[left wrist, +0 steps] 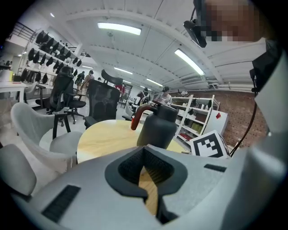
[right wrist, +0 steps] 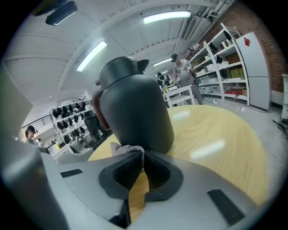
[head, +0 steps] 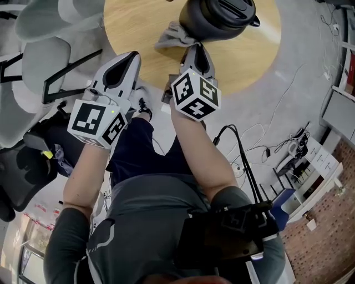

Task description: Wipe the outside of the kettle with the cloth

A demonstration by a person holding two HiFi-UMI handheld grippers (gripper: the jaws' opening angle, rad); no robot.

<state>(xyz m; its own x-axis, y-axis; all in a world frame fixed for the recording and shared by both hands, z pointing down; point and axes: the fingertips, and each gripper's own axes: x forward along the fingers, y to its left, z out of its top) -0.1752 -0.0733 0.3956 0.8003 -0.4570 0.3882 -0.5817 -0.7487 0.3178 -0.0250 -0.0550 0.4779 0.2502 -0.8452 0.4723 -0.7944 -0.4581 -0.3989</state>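
Note:
A black kettle with a reddish handle stands on the round wooden table. A grey cloth lies crumpled beside it, on its left. My right gripper reaches over the table's near edge, shut on the cloth's near edge, right in front of the kettle. My left gripper hovers at the table's near edge, shut and empty. In the left gripper view, my left gripper points at the kettle from some way off.
Grey chairs and a black office chair stand to the left of the table. Cables lie on the floor at the right, near white shelves. The person's legs are below the grippers.

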